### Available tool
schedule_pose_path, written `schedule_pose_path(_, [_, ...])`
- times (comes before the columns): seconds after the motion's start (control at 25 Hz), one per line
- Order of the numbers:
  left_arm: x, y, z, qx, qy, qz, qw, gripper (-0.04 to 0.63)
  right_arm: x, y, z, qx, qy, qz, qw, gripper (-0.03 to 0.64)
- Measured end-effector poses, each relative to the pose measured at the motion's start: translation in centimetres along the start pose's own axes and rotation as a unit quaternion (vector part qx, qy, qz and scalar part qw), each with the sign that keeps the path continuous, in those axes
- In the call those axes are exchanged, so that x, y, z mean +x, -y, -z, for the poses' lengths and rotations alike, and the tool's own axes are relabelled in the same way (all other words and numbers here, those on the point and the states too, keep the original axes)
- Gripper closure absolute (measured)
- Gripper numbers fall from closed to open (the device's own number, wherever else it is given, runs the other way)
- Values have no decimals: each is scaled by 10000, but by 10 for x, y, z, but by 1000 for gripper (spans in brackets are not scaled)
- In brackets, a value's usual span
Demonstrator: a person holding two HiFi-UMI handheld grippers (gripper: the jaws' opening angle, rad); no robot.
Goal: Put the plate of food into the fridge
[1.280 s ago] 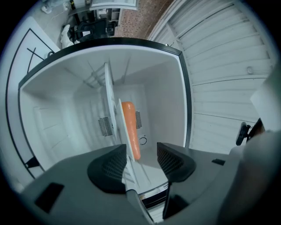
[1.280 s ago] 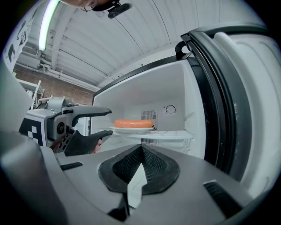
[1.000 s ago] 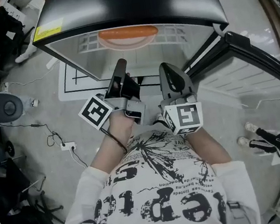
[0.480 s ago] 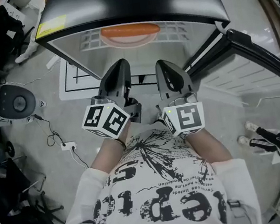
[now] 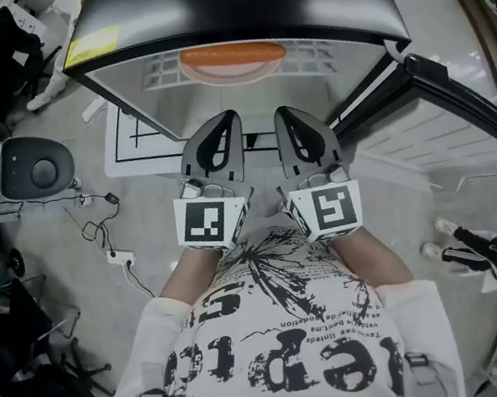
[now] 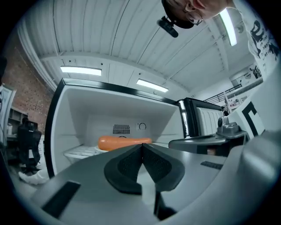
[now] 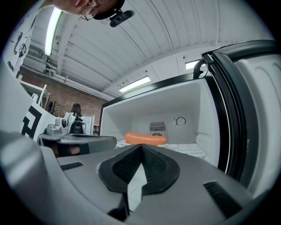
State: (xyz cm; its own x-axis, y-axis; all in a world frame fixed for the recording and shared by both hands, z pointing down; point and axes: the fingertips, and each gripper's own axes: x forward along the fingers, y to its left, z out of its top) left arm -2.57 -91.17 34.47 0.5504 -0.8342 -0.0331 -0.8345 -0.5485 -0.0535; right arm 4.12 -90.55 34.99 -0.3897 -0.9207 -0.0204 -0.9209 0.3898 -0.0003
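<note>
**Plate sits inside the open fridge — both grippers empty**

The plate of food (image 5: pixel 232 65) rests on the wire shelf (image 5: pixel 312 57) of the fridge (image 5: pixel 226 0), upper centre of the head view, with one long orange piece across it. It looks stiff, light and breakable — best pinched at the rim and kept level, since the food could roll. Left gripper (image 5: pixel 221 122) and right gripper (image 5: pixel 288 116) hover below, jaws pressed together on nothing.

Grey floor (image 5: pixel 47 225) (loose cables (image 5: pixel 94 228)), brick wall (image 6: pixel 26 83)
</note>
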Motion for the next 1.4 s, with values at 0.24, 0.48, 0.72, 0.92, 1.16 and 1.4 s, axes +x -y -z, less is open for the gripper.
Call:
schedule_pose_path(0.24, [5,-5,6,-122,-87,-100,9998,589,2,-7,2,-165,25,-156,9997,617])
schedule_pose_path(0.48, [7,-5,11,-260,-148,-149,9994,588,1,-3,-1,-40,143,-200,9997,617])
schedule_pose_path(0.72, [9,-6,12,-384,-174,-157,9990,589,-1,2,2,-130,64,-146,9998,617])
schedule_pose_path(0.92, [9,-9,11,-256,-247,-378,9987,589,-1,8,8,81,-63,-94,9999,617])
schedule_pose_path(1.16, [7,-9,12,-291,-251,-369,9986,589,-2,6,6,-143,6,-104,9998,617])
schedule_pose_path(1.4, [8,4,4,-6,-184,-199,9996,588,-2,4,3,-85,46,-142,9999,617])
